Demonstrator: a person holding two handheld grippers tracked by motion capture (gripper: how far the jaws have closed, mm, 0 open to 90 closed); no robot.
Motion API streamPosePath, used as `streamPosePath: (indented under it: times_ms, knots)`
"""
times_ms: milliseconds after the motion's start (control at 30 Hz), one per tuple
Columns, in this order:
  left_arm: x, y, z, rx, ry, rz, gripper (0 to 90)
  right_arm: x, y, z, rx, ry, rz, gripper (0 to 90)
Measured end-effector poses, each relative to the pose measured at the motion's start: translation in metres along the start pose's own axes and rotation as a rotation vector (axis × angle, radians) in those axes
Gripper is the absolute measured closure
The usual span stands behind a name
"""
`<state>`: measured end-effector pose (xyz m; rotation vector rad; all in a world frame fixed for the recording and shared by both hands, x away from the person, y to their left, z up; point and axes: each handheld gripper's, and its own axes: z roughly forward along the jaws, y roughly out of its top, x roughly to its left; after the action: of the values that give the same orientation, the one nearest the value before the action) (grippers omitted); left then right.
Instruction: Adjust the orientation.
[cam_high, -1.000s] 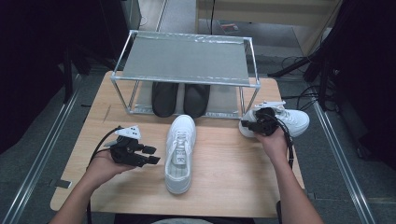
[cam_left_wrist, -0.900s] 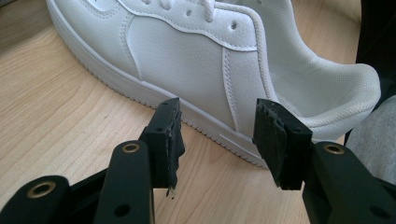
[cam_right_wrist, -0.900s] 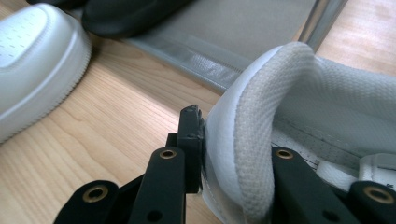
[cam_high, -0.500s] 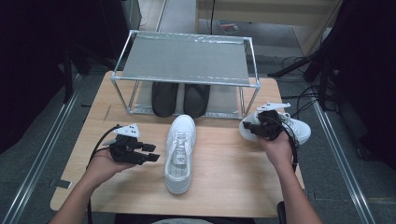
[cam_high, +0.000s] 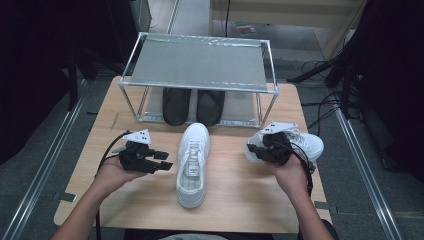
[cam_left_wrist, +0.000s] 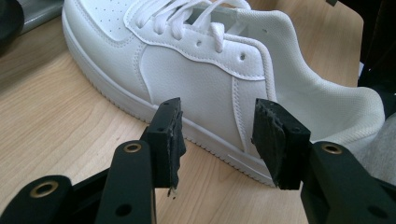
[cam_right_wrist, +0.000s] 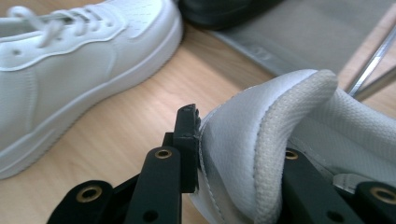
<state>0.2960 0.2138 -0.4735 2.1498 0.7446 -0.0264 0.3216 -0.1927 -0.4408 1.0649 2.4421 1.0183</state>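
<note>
A: What is seen of the white sneaker at the right table edge?

B: Smooth leather and a ribbed, padded heel collar are shown; its heel wall is clamped by the right gripper.

A: And the left gripper?

B: Its jaws are held apart, with nothing between the rough black pads. The second white sneaker, grained, perforated and laced, is lain just beyond them, mid-table.
</note>
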Motion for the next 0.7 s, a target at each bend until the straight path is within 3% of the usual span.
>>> streamPosePath:
  times_ms: [133,333,500,700]
  knots:
    - [0.001,0.003,0.003,0.002,-0.005,0.003,52.9,0.013,-0.001,0.001,0.007,0.035,0.002,73.8]
    - [0.003,0.007,0.006,0.008,-0.012,0.009,52.8,0.037,0.000,0.006,0.028,0.081,-0.058,73.8]
    - [0.005,0.010,0.008,0.009,-0.016,0.011,52.8,0.054,-0.002,0.010,0.048,0.128,-0.066,73.8]
    - [0.007,0.013,0.011,0.010,-0.022,0.012,52.7,0.074,-0.004,0.015,0.076,0.148,-0.115,73.9]
